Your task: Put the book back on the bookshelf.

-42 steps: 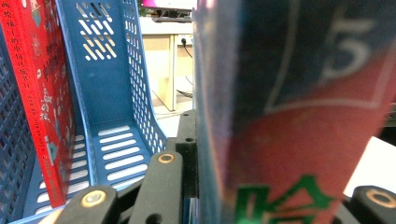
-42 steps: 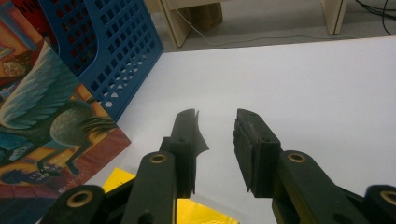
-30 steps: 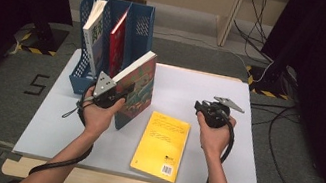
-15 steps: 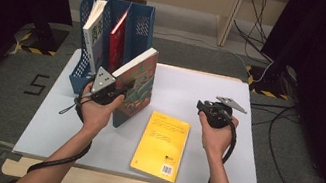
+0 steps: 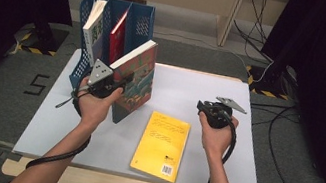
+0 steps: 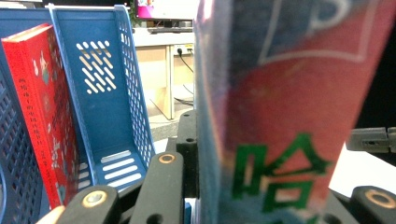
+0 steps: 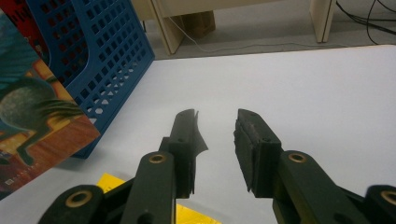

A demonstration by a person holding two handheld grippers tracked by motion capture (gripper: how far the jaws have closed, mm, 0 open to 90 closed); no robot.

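My left gripper (image 5: 112,82) is shut on a thick book with a colourful illustrated cover (image 5: 136,79), which it holds on edge and tilted, just in front of the blue file holder (image 5: 142,22). In the left gripper view the book's spine (image 6: 289,116) rises between the jaws, with one black finger (image 6: 187,140) pressed against its side. My right gripper (image 5: 205,107) hovers over the white table (image 5: 212,87) at the right. Its jaws stand open with nothing between them (image 7: 217,135). A yellow book (image 5: 161,144) lies flat near the table's front, between the hands.
The blue file holder (image 6: 107,93) stands at the table's back left. One slot holds a red book (image 5: 118,33), and a white and green book (image 5: 92,28) sits further left. Its rightmost slot (image 6: 116,163) is free. Cables run across the floor at the right.
My left hand has lifted the colourful book a little higher. The right gripper has stayed where it was, still open.
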